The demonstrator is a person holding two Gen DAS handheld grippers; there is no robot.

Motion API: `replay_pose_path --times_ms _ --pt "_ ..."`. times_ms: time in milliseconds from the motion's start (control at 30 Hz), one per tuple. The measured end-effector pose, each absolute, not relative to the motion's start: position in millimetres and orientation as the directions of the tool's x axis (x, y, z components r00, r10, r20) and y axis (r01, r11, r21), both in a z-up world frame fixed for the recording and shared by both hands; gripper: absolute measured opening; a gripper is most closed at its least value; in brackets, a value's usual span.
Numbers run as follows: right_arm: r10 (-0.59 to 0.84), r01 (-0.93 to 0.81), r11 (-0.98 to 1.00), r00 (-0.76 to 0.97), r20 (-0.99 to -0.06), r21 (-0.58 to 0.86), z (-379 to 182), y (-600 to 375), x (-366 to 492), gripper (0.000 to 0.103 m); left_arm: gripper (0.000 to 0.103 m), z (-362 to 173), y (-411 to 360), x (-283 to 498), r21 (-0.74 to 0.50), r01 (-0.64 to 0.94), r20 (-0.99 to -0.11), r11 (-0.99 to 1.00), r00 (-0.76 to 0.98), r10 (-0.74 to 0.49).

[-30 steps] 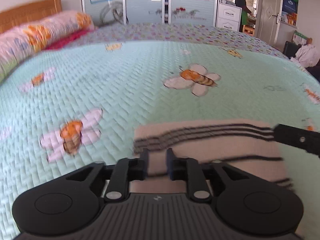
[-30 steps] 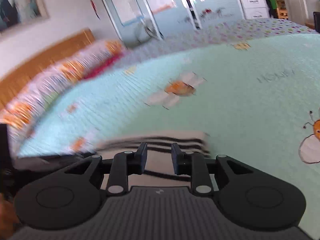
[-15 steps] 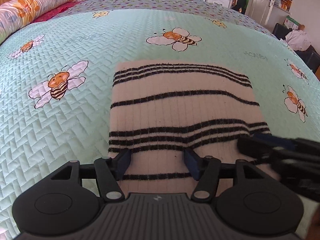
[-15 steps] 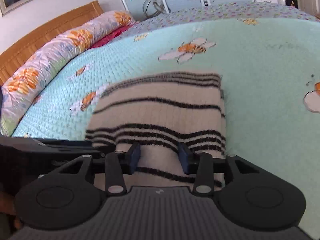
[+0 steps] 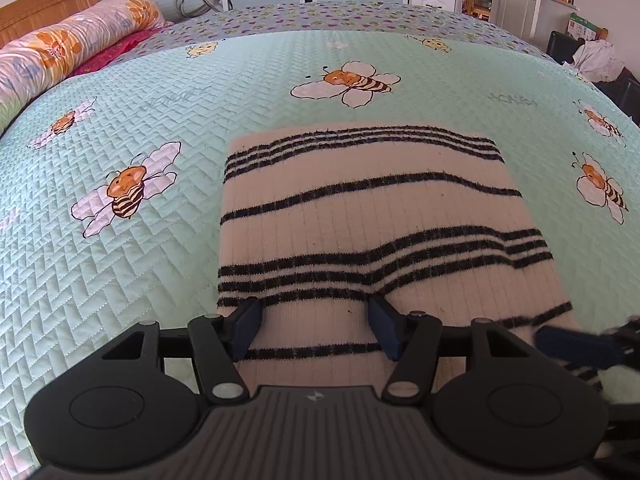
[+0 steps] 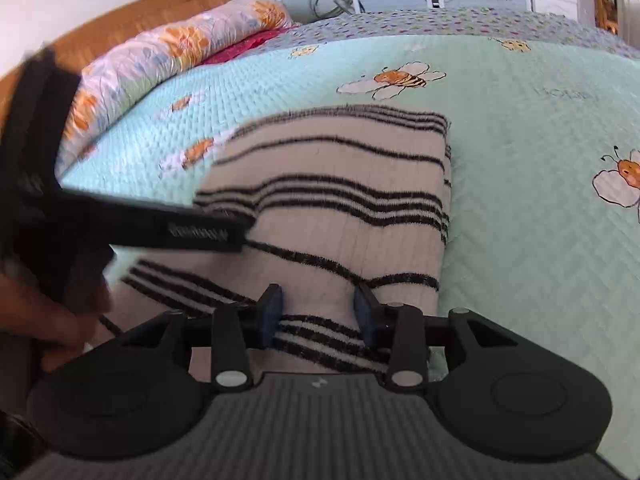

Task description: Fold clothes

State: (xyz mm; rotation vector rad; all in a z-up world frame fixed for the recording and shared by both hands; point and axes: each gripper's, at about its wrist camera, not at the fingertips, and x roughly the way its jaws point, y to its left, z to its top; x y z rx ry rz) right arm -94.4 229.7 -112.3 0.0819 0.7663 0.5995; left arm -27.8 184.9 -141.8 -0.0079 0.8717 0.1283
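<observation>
The striped knit sweater [image 5: 372, 216] lies folded on the bed [image 5: 120, 280], soft, limp and light, likely to sag if lifted. Both the left gripper [image 5: 314, 330] and right gripper [image 6: 318, 314] have just been opening, jaws spread over its near edge, pinching nothing; best taken at the near corners.

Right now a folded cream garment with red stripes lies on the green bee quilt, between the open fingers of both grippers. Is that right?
Not quite: the stripes on the folded garment are black, not red, as the left wrist view shows. It does lie on the green bee quilt, between the open fingers of both grippers.
</observation>
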Motion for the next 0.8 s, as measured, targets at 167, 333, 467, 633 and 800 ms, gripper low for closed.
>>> replay_pose_path --times_ms 167,333,467,633,800 --pt "0.571 -0.552 0.797 0.559 -0.602 0.244 -105.5 235.6 -108.2 0.040 0.062 -141.9 181.5 -27.1 0.060 -0.118 -0.767 0.991 0.631 0.121" --pt "0.557 -0.583 0.785 0.516 -0.651 0.209 -139.0 239.0 -108.1 0.040 0.062 -141.0 181.6 -25.5 0.066 -0.112 -0.771 0.992 0.625 0.122" --pt "0.594 -0.553 0.780 0.511 -0.621 0.292 -109.0 227.1 -111.3 0.041 0.062 -141.1 182.2 -25.6 0.064 -0.111 -0.771 0.992 0.625 0.120" --pt "0.609 -0.595 0.758 0.495 -0.620 0.268 -116.1 226.0 -131.0 0.040 0.062 -141.2 179.7 -26.7 0.073 -0.115 -0.768 0.991 0.627 0.129" --pt "0.582 -0.601 0.762 0.470 -0.663 0.243 -131.4 230.3 -137.2 0.040 0.062 -140.9 180.2 -26.5 0.075 -0.115 -0.769 0.990 0.626 0.131"
